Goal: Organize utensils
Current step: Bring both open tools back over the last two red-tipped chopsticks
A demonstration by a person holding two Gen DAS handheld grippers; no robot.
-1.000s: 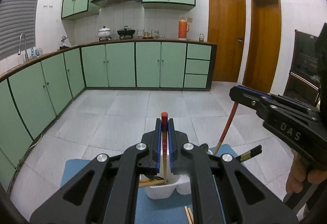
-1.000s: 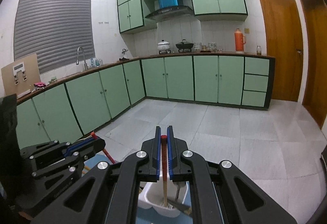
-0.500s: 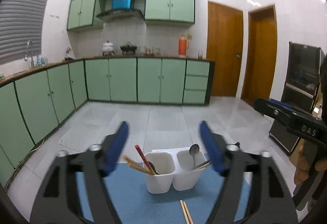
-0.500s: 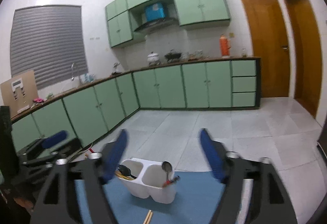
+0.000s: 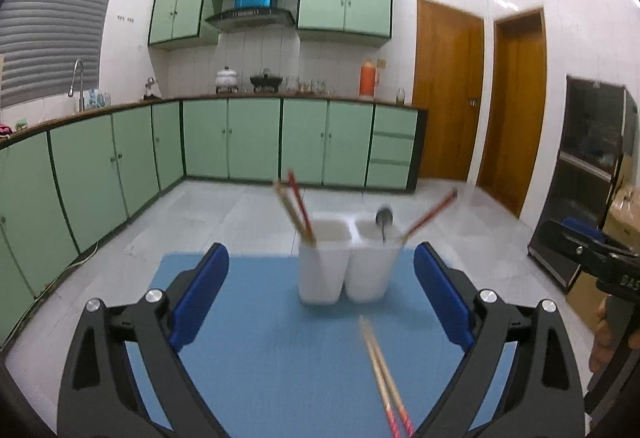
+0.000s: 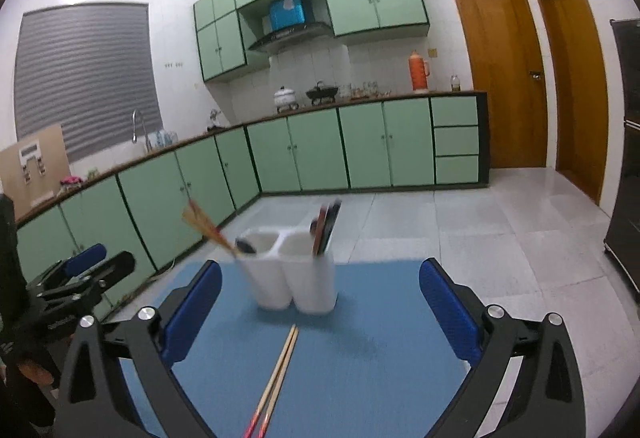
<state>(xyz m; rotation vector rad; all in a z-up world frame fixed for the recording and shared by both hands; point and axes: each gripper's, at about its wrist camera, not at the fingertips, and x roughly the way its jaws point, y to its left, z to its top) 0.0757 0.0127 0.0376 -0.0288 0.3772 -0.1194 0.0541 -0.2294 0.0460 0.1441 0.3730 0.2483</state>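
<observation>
Chopsticks (image 6: pixel 276 378) lie as a loose pair on the blue mat (image 6: pixel 360 358), low in the right wrist frame, just in front of the white two-cup holder (image 6: pixel 292 274) at centre. More chopsticks and a spoon (image 5: pixel 384 222) lean out of its compartments. The right gripper (image 6: pixel 320 310) hangs over the mat with jaws spread wide and empty; the left gripper (image 5: pixel 320 302) does the same. Green cabinets (image 6: pixel 360 146) line the walls behind.

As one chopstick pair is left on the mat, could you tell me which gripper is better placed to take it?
Probably the right gripper: open, with the chopsticks lying centred between its fingers; for the open left gripper they sit off-centre.
</observation>
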